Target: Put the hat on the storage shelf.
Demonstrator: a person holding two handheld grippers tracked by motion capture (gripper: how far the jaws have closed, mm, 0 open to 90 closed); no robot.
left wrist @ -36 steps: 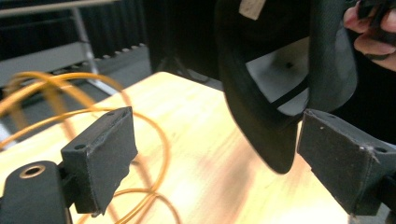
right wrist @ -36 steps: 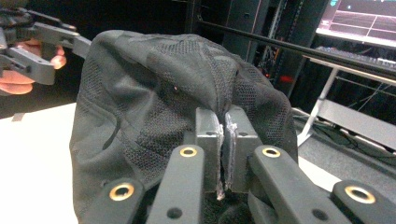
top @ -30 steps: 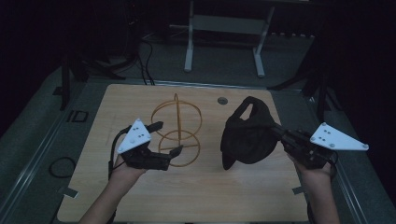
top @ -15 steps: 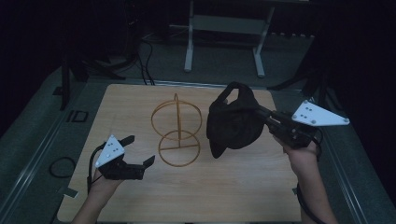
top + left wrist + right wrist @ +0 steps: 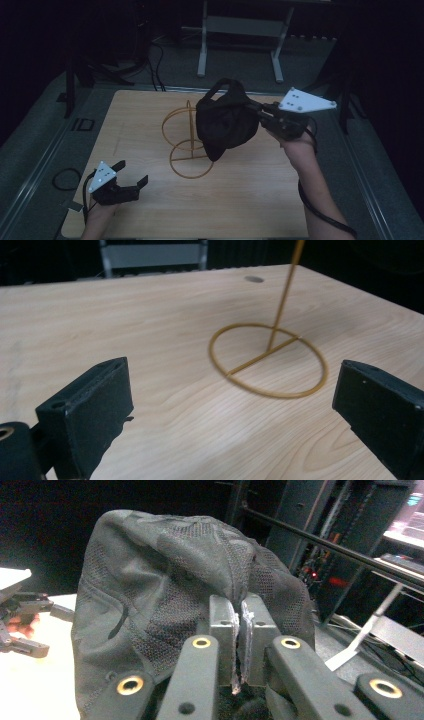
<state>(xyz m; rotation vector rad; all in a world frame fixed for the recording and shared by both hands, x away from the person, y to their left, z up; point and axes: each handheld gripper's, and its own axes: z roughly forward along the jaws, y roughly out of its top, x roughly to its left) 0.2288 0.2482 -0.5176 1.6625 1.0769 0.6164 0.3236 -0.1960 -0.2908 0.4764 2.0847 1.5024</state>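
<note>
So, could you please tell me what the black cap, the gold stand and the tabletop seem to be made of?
Black cap: soft knitted or mesh fabric, matt; a perforated weave and stitched seams show in the right gripper view, where the right gripper pinches it.
Gold stand: thin wire or rod, probably metal with a brassy finish; paint can't be ruled out.
Tabletop: pale wood or wood-look laminate, smooth, with grain lines.

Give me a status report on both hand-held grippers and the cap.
Right hand-held gripper shut on black cap, held above the wire stand. Left hand-held gripper open, empty, low over table. Nothing in the way.
</note>
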